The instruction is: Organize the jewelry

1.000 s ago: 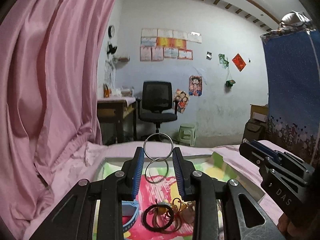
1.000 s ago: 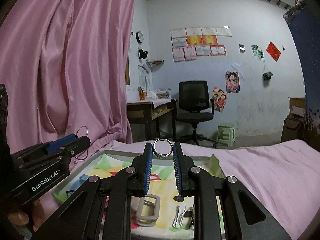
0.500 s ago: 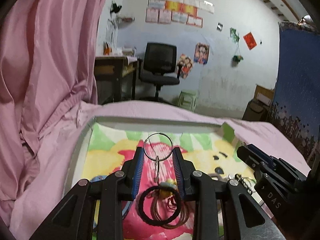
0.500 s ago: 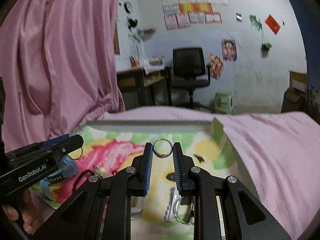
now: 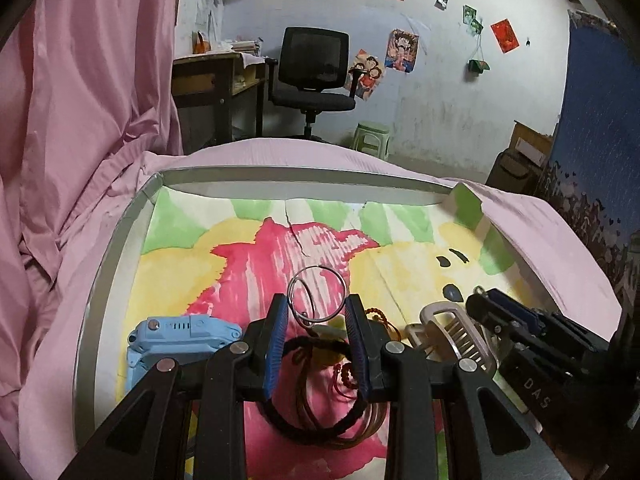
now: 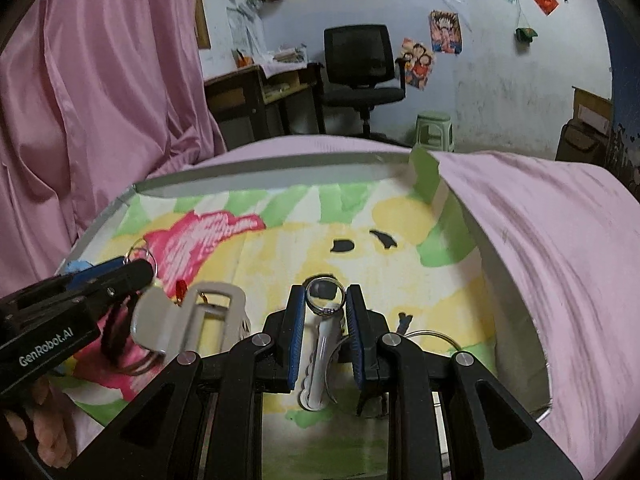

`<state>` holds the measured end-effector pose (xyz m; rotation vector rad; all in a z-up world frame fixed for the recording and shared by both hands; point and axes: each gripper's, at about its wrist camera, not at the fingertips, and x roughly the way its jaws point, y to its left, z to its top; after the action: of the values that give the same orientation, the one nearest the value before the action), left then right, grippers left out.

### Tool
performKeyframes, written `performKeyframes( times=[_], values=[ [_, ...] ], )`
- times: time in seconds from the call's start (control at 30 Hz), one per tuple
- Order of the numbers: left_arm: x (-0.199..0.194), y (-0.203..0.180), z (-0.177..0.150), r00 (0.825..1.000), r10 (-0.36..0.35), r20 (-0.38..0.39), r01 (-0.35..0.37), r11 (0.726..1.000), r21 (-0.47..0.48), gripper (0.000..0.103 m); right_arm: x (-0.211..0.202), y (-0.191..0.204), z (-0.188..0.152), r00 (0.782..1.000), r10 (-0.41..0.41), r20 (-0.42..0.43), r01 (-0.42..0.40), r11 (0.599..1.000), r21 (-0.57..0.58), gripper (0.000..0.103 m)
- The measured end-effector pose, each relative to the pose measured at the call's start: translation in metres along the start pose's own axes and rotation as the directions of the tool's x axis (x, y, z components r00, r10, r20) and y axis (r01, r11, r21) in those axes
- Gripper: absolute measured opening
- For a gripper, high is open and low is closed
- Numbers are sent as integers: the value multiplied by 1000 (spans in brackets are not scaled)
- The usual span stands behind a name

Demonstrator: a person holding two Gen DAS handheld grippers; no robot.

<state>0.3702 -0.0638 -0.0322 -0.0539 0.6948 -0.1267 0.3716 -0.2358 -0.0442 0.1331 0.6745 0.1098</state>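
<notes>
Left gripper (image 5: 316, 312): the blue-padded jaws pinch a pair of thin silver wire hoops (image 5: 317, 295), linked together, held upright between the fingertips. The larger hoop spans the gap from pad to pad; the smaller one hangs inside it on the left side. The hoops sit above the pink patch of the painted paper lining (image 5: 248, 240) of a shallow grey-rimmed tray (image 5: 105, 276).

Directly below and behind the left jaws, lying on the lining: a black braided hair tie (image 5: 316, 412) with thin brown elastic bands overlapping it, and a red beaded cord (image 5: 376, 314) just right of the right finger. A light blue plastic watch (image 5: 180, 336) lies just left of the left finger. A beige plastic claw hair clip (image 5: 448, 328) lies between the two grippers.

Right gripper (image 6: 325, 300): the jaws are closed on a small silver finger ring (image 6: 325, 299), held upright at the fingertips, over the yellow area of the lining. Beneath this gripper lie a white elongated clip (image 6: 320, 360) and a thin wire hoop (image 6: 432, 336) to the right, partly hidden.

The tray rests on a pink bedsheet (image 6: 552, 240), which overlaps its right edge. A pink curtain (image 5: 80, 100) hangs at the left.
</notes>
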Motion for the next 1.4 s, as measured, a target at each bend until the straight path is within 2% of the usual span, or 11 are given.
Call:
performKeyframes(
  times=[0.3,0.37,0.43,0.5,0.57,0.63,0.7,0.83,1.13,1.2,1.4],
  values=[
    [1,-3,1,1000,9,-16,-9,1000,16,28,4,-3,-2,1000,14,-25,-13,1000,24,20],
    [1,-3,1,1000,5,-16,-5,1000,17,28,4,-3,-2,1000,14,-24,-13,1000,27,23],
    [1,-2,1,1000,3,-16,-3,1000,13,29,3,-2,-2,1000,15,-14,-15,1000,26,35],
    [1,-2,2,1000,-9,-16,9,1000,9,33,-2,-2,-3,1000,14,8,-15,999,30,42],
    [-2,-2,1,1000,-26,-9,26,1000,4,39,-8,-4,-3,1000,12,28,-13,999,39,43],
    [-9,-3,1,999,-26,20,26,1000,4,48,-14,-7,-3,999,5,47,-8,999,51,44],
    [-18,-2,0,998,-14,61,14,1000,1,63,-21,-10,-4,997,-1,71,-4,998,64,48],
    [-34,1,0,993,-9,117,11,1000,-15,65,-41,-14,-3,989,-13,147,1,997,80,57],
    [-71,5,-4,976,14,219,-7,999,-34,83,-87,-15,4,956,-15,294,-11,996,87,88],
    [-81,5,-6,970,24,244,-16,999,-36,91,-93,-15,3,952,-15,305,-11,996,86,92],
    [-110,6,-16,952,33,303,-27,999,-26,98,-117,-13,0,942,-5,336,-24,996,82,99]
  ],
)
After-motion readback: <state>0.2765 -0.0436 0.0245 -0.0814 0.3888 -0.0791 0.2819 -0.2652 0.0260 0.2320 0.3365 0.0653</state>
